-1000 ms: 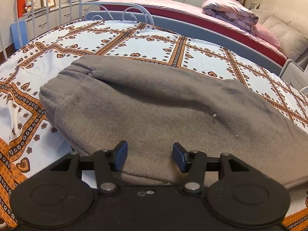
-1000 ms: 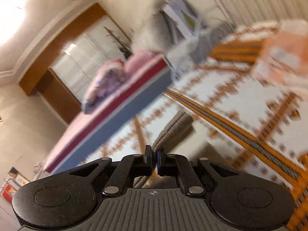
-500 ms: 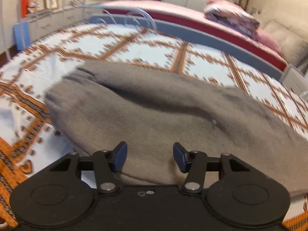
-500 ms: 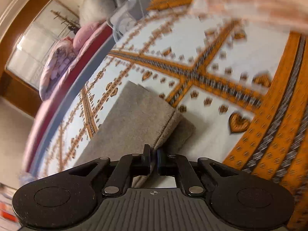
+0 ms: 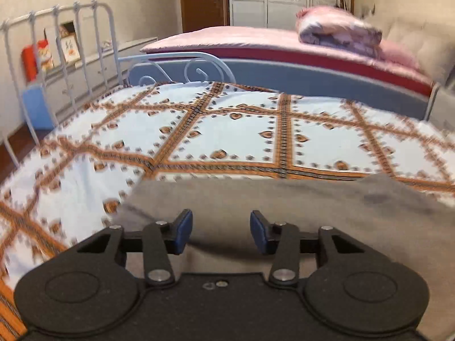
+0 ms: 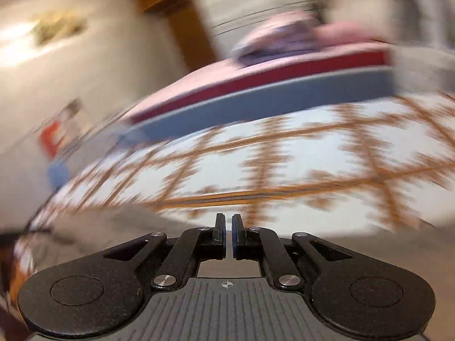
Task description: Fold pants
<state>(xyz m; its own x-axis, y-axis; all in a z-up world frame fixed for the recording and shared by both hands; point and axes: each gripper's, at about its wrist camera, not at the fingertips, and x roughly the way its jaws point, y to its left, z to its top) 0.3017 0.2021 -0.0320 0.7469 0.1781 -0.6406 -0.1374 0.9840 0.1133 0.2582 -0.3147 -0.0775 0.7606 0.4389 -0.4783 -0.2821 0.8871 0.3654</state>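
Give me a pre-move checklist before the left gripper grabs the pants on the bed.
1. Left gripper open, its jaws just closing: ok.
2. Pants lying below the left pads, nothing pinched: ok.
3. Pants edge on the bedspread visible ahead: ok.
4. Right gripper shut: ok.
5. Right gripper holding cloth: cannot tell, picture blurred.
6. Pants lying flat and even: cannot tell, only part shows.

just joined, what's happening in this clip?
A person with two handheld tongs is folding grey pants on a patterned bedspread. The left tongs hover open over the pants, jaws just closing somewhat, nothing gripped. The right tongs are shut; the view is too blurred to show cloth between them.
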